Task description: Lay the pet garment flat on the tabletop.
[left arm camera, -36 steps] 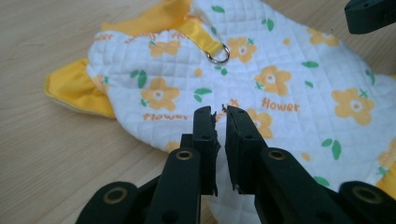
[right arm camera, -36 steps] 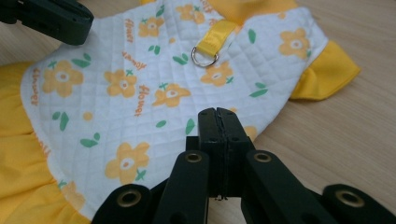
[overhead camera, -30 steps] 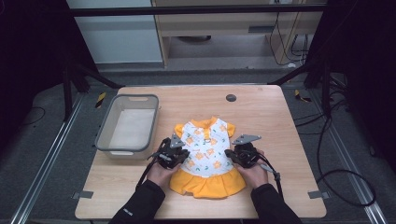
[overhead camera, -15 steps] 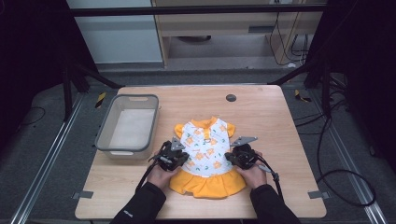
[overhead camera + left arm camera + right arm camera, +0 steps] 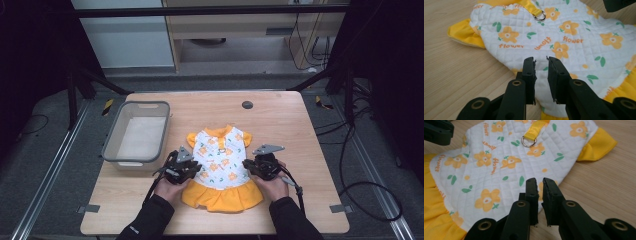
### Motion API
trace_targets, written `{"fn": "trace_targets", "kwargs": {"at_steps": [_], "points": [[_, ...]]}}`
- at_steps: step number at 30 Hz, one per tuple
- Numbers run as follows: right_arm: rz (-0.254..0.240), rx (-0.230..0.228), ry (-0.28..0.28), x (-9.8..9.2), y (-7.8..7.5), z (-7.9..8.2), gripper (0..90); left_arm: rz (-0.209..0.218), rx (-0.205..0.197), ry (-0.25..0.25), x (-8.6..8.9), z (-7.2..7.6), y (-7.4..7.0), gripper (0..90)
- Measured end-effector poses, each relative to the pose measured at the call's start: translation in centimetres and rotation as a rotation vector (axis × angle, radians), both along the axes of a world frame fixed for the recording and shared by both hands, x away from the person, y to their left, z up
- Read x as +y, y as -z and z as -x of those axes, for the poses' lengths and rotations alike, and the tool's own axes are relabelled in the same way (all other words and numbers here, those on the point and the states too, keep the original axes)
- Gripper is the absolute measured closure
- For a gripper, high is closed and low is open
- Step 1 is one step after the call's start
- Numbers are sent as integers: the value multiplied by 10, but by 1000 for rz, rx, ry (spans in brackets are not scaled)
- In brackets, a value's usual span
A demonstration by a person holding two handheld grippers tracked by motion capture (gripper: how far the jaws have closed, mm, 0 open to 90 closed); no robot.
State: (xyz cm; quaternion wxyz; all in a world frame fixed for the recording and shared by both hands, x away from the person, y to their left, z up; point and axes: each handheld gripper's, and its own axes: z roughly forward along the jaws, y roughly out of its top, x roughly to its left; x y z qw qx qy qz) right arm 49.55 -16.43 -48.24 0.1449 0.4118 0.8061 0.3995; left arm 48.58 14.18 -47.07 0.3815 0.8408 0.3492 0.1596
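A small white quilted dress (image 5: 222, 165) with orange flowers, yellow sleeves and a yellow skirt lies flat on the table. A metal ring on a yellow strap (image 5: 539, 17) (image 5: 528, 141) sits near its collar. My left gripper (image 5: 196, 169) is at the dress's left waist edge. Its jaws (image 5: 540, 60) stand a small gap apart over the white fabric (image 5: 564, 37). My right gripper (image 5: 246, 166) is at the right waist edge. Its jaws (image 5: 539, 180) are a narrow slit apart over the hem of the fabric (image 5: 499, 165), which lies flat.
A grey plastic basket (image 5: 112, 142) stands left of the dress near the table's left edge. A small dark round disc (image 5: 247, 105) lies at the back of the wooden table (image 5: 295, 130). Dark floor and cables surround the table.
Both grippers have shifted slightly along the dress's sides. The dress lies as before.
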Motion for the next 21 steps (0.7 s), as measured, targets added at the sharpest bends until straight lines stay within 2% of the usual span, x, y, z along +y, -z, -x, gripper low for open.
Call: {"fn": "trace_targets", "kwargs": {"at_steps": [5,8,12,15,21], "points": [[-6,-33,37,-13,-5,7,698,30,-27,-3,10,13,-9,677],[-17,-57,47,-21,-8,12,614,34,-42,-5,16,20,-12,640],[-37,-80,86,-32,-9,17,489,22,-47,-14,26,30,-12,570],[-37,-86,104,-38,-7,20,415,40,-45,-25,35,37,-11,521],[-38,-99,154,-52,-4,30,267,45,-45,-33,50,49,-9,431]]}}
